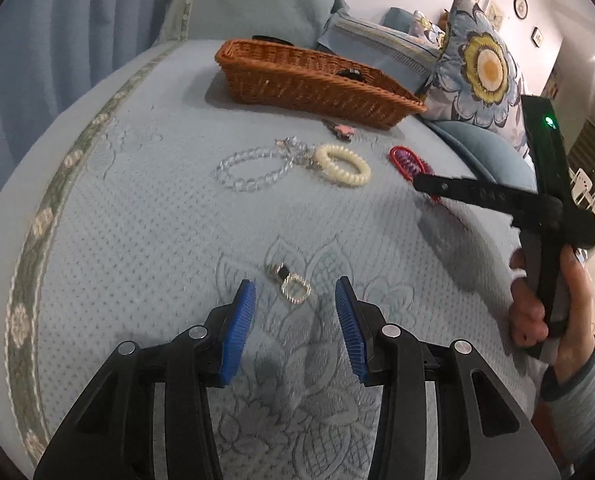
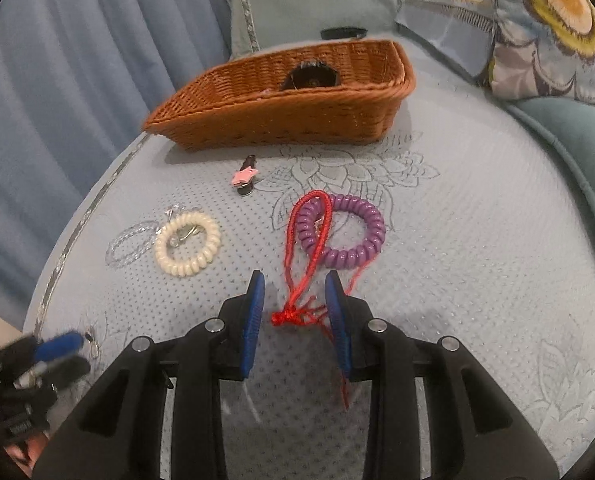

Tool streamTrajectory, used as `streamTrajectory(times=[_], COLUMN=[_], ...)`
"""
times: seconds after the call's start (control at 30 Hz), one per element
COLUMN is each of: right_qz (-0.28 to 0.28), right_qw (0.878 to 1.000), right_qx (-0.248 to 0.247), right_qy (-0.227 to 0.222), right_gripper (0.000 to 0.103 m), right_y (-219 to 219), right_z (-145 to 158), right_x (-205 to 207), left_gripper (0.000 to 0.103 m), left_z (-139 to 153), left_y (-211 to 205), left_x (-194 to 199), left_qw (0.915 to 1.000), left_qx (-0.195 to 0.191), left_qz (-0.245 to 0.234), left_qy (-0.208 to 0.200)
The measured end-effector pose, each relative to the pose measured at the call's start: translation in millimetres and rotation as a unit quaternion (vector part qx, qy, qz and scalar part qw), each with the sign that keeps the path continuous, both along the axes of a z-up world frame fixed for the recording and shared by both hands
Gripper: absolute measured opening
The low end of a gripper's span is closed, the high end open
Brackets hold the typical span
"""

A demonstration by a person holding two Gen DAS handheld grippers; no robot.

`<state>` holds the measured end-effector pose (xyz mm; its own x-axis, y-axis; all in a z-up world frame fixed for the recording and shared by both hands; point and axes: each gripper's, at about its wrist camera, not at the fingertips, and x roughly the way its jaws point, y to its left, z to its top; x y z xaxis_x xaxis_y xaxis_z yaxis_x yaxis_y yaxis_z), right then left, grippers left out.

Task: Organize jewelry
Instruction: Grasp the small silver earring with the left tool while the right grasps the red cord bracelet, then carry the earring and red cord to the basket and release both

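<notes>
Two views looked forward along hand-held tongs over a pale blue quilted bedspread (image 1: 145, 208). A brown wicker basket (image 2: 281, 120) sat at twelve o'clock in both views, with a dark item already inside it; what it was could not be told.

The left tongs (image 1: 295, 300) were spread wide and held nothing. A small silver ring (image 1: 295, 289) with a dark clasp lay between the blue pads (image 1: 237, 332), slightly toward twelve o'clock of the tips. Beyond it, at about eleven to one o'clock, lay a clear bead bracelet (image 1: 249, 170), a cream coil hair tie (image 1: 342, 165) touching it, and a pink star clip (image 1: 343, 130) near the basket.

The right tongs (image 2: 295, 304) also stood open and empty. The knot of a red cord (image 2: 291, 316) lay between the pads, its loop running toward twelve o'clock and crossing over a purple coil hair tie (image 2: 343, 232).

Likely risks: the ring looked small and flat, so the left pads might close over it, or pinch the quilt and drag it. The red cord overlapped the purple coil, so lifting by the knot could snag and pull the coil along, or a loose strand could slip free. Both views were blurred, suggesting motion and an uncertain aim.
</notes>
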<state>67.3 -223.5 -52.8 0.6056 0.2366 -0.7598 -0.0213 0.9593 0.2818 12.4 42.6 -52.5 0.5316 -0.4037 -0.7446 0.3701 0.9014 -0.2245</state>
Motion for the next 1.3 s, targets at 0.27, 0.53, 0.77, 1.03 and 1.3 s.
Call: streamTrajectory(times=[0.27, 0.53, 0.77, 1.03, 1.3], right_qz=[0.044, 0.073, 0.075, 0.069, 0.062], right_qw=[0.998, 0.995, 0.996, 0.996, 0.995], right_qx=[-0.044, -0.053, -0.044, -0.038, -0.031], right_qy=[-0.020, -0.031, -0.035, -0.047, -0.074], right_gripper=[0.003, 0.003, 0.003, 0.003, 0.003], right_y=[23.6, 29.3, 27.2, 24.6, 20.7], right_z=[3.5, 6.0, 7.4, 11.9, 23.3], right_x=[-4.0, -32.5, -32.6, -34.3, -39.0], left_gripper=[0.039, 0.036, 0.000, 0.000, 0.000], left_z=[-1.0, -4.7, -5.3, -3.9, 4.1], left_y=[-10.3, -23.8, -18.0, -19.9, -22.6], left_x=[-1.5, -7.4, -4.5, -5.2, -10.4], left_qw=[0.9996, 0.9959, 0.9967, 0.9964, 0.9955], left_qx=[0.022, 0.067, 0.050, 0.047, 0.024], left_qz=[0.003, 0.009, 0.020, 0.020, 0.015], left_qy=[-0.019, -0.060, -0.061, -0.068, -0.091])
